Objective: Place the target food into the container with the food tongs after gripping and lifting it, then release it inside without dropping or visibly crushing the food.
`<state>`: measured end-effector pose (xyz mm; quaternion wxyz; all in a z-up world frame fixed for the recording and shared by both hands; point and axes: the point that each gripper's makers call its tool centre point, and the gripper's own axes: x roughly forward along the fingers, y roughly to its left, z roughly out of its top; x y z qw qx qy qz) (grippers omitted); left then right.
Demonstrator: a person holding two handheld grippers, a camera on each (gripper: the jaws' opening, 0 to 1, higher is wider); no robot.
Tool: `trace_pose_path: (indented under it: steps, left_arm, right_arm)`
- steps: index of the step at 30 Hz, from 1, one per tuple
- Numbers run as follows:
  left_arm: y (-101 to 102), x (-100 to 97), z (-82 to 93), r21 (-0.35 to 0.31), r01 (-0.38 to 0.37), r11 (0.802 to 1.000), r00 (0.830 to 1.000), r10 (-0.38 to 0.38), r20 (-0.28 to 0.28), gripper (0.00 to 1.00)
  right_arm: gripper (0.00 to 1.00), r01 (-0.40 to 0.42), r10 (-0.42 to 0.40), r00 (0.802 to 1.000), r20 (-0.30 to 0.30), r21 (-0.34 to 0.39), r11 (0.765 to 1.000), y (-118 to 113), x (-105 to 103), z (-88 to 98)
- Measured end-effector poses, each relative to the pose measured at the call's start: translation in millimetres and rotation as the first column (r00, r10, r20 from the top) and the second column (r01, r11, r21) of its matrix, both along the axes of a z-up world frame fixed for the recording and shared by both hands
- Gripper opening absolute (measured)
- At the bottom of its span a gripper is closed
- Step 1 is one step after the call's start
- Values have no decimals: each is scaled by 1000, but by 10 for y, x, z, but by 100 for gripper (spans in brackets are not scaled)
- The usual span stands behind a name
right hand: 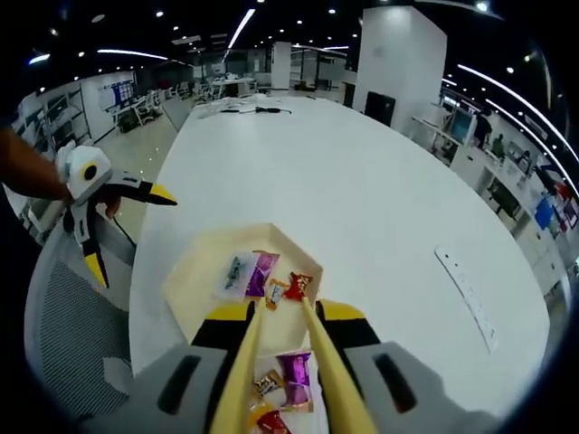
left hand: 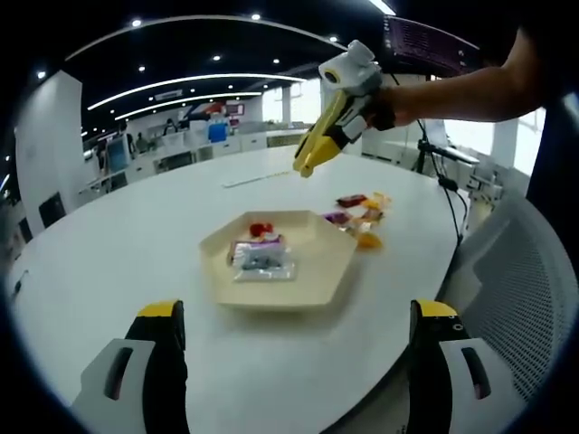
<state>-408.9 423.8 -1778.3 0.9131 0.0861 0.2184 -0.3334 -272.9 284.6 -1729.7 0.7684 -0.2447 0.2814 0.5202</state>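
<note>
We hold the right gripper [left hand: 336,122] clamped on yellow food tongs [right hand: 289,362], their tips apart above the tray [right hand: 194,271], likely just releasing. Wrapped snacks [left hand: 262,256] lie inside at centre frame; others [left hand: 362,212] wait beside. Our left gripper [right hand: 113,221] hangs open, lower left.

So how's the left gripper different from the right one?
The left gripper holds nothing, while the right gripper holds yellow tongs. The left gripper's jaws stand wide apart; the right gripper's jaws are closed on the tongs. The right gripper points its tongs at the tray of snacks, while the left gripper has no tool to point. Both have black jaws with yellow tips.
</note>
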Motion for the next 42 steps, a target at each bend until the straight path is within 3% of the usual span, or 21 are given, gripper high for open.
trace_pose_path:
  steps: [29,42]
  left_arm:
    - [-26,-22,-29,6,22,1000,1000,-22,-8,100]
    - [-32,-21,-26,5,22,1000,1000,-22,-8,99]
  right_arm:
    - [26,84,-85,996,-37,-15,996,-460,-314,-392]
    - [26,127,-129,989,-71,-42,991,-514,-385,-651]
